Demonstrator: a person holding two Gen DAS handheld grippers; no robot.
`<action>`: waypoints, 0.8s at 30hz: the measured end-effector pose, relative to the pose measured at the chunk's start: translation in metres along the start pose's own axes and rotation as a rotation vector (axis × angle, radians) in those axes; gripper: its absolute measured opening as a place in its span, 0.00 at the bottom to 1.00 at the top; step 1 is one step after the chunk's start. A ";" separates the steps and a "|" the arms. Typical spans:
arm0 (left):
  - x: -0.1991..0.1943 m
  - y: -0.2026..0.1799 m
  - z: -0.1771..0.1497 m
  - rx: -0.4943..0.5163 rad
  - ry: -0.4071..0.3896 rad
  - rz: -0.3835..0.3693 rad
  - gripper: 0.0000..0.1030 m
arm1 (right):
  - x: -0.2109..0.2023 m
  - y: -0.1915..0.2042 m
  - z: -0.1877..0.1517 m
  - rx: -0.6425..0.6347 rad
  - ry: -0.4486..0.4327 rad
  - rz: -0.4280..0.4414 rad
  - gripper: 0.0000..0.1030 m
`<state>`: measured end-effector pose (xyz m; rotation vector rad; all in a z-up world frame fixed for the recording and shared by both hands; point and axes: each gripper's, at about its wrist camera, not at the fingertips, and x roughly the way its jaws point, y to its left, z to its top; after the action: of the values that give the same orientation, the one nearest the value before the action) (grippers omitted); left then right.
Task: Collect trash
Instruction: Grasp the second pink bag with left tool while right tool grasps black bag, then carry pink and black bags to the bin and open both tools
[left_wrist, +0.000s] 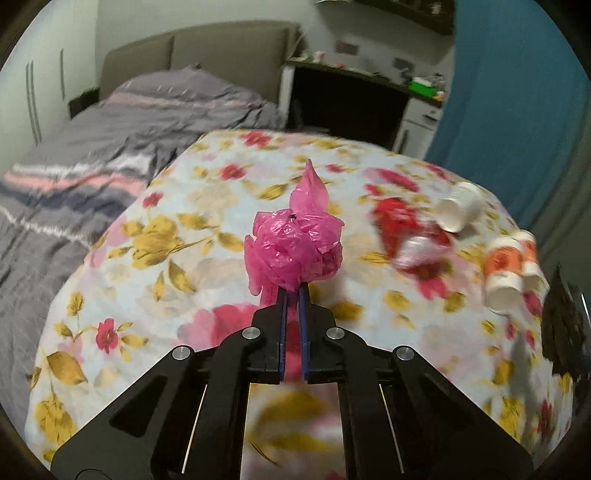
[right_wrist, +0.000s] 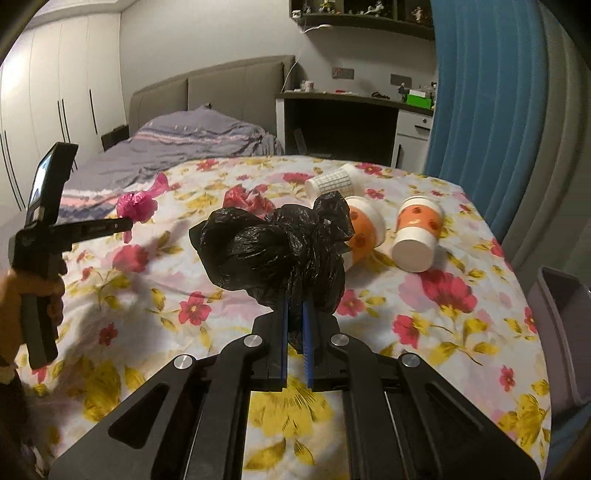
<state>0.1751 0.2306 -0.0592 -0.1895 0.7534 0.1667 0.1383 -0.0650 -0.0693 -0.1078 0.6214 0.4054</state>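
The left gripper (left_wrist: 293, 291) is pinching the pink bag (left_wrist: 293, 251), the right gripper (right_wrist: 295, 302) the black bag (right_wrist: 277, 251). Grips should stay firm while carrying toward the bin (right_wrist: 561, 332) right of the right gripper.

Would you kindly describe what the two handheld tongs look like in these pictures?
Both look alike. The left tongs and right tongs have matte black angular linkage arms with round silver pivot pins and slim fingers lined with blue pads. Seen from the right wrist view, the left unit has a black pistol-style handle and a dark device mounted upright above it. No cables or sleeves are clearly visible.
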 end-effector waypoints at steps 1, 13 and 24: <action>-0.007 -0.008 -0.003 0.013 -0.008 -0.018 0.05 | -0.006 -0.004 -0.002 0.006 -0.006 -0.005 0.07; -0.073 -0.106 -0.036 0.159 -0.054 -0.202 0.05 | -0.071 -0.047 -0.038 0.053 -0.040 -0.091 0.07; -0.090 -0.215 -0.048 0.292 -0.045 -0.318 0.05 | -0.111 -0.117 -0.048 0.158 -0.103 -0.211 0.07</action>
<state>0.1258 0.0034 -0.0074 -0.0253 0.6843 -0.2399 0.0769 -0.2197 -0.0462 -0.0015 0.5320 0.1558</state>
